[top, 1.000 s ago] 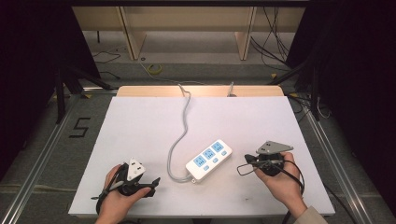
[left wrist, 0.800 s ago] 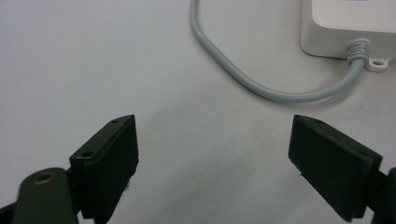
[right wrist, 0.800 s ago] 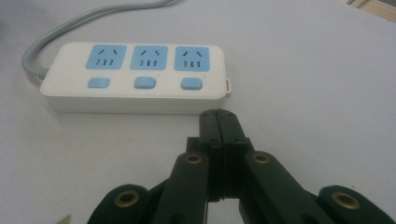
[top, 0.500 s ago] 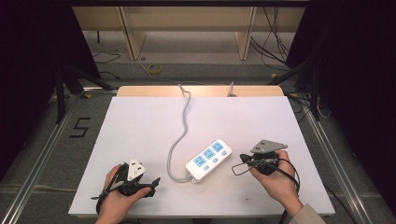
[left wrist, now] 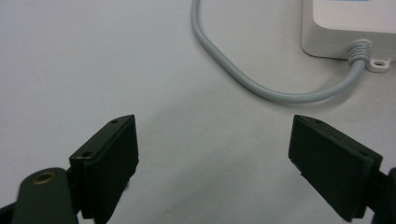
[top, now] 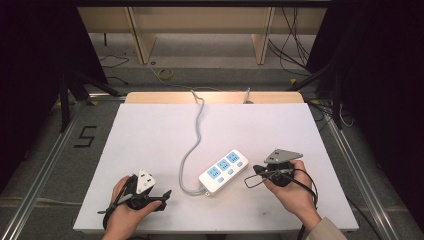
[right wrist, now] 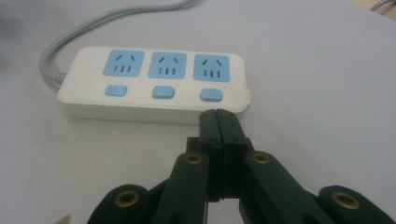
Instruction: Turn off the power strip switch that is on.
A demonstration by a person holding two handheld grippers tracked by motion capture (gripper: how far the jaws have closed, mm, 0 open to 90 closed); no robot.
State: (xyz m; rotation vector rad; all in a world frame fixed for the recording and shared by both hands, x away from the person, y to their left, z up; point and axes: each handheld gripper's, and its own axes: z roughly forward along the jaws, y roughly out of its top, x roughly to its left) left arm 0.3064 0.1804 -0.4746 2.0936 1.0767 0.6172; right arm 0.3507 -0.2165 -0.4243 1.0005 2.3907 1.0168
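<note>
The power strip (top: 223,172) is laid on the white worktop (top: 150,135), between both grippers. The right gripper (right wrist: 218,116) is held with jaws pressed together, empty, aimed at a switch button (right wrist: 210,95), probably for pressing. The left gripper (left wrist: 212,154) is kept wide near the cable (left wrist: 261,88).

Even overhead light brightens the white table (top: 150,135), surroundings fall dark, and close gripper views blur softly.

One power strip (top: 223,172) with three sockets and three buttons, one cord (top: 192,145), one table (top: 150,135), two grippers, left (top: 162,196) and right (top: 255,170)
</note>
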